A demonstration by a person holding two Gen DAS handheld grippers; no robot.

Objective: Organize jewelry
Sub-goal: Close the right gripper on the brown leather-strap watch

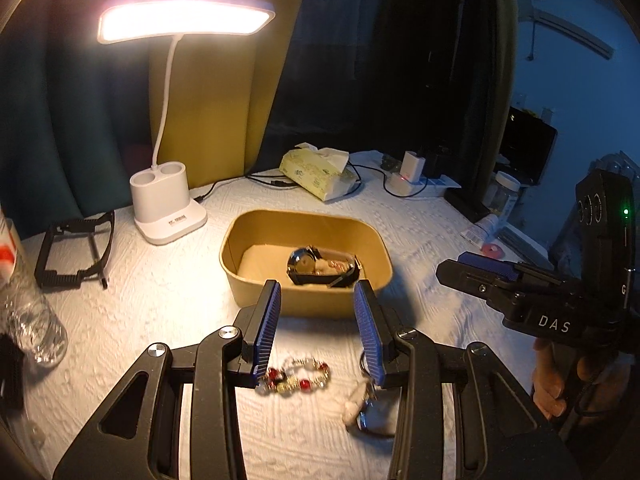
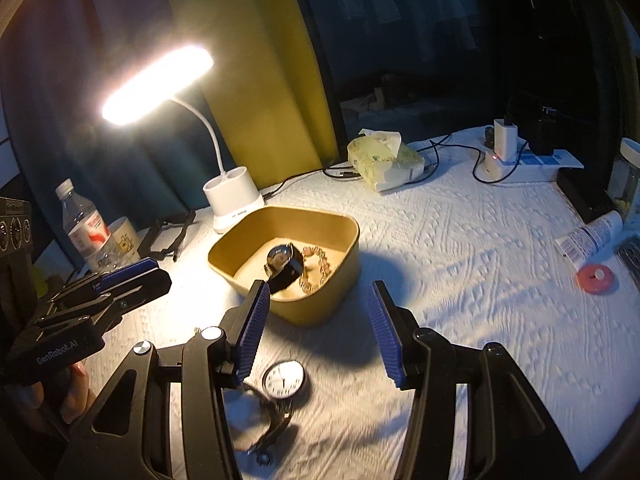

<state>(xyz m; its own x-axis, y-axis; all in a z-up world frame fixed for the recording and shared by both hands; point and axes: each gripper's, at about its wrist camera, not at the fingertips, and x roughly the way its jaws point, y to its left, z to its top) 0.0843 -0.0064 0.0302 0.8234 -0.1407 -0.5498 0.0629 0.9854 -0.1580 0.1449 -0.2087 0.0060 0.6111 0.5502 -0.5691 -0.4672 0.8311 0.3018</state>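
A tan box (image 1: 244,280) (image 2: 340,240) stands mid-table and holds a black watch (image 1: 316,266) (image 2: 285,264) and a gold chain (image 2: 316,268). My left gripper (image 1: 318,296) is open and empty, hovering just in front of the box, above a red and clear bead bracelet (image 1: 298,378) and a key ring with a pale charm (image 1: 366,404). My right gripper (image 2: 316,300) is open and empty, above a white-faced watch with a black strap (image 2: 284,380) lying on the cloth. Each gripper shows from the side in the other's view, the right (image 1: 476,276) and the left (image 2: 132,276).
A lit white desk lamp (image 1: 168,212) (image 2: 234,200) stands behind the box. A water bottle (image 2: 84,228), mug (image 2: 122,240) and black frame (image 1: 72,252) are at the left. A tissue pack (image 1: 316,174), chargers (image 2: 500,152), a tube (image 2: 592,238) and a red disc (image 2: 596,278) lie at the right.
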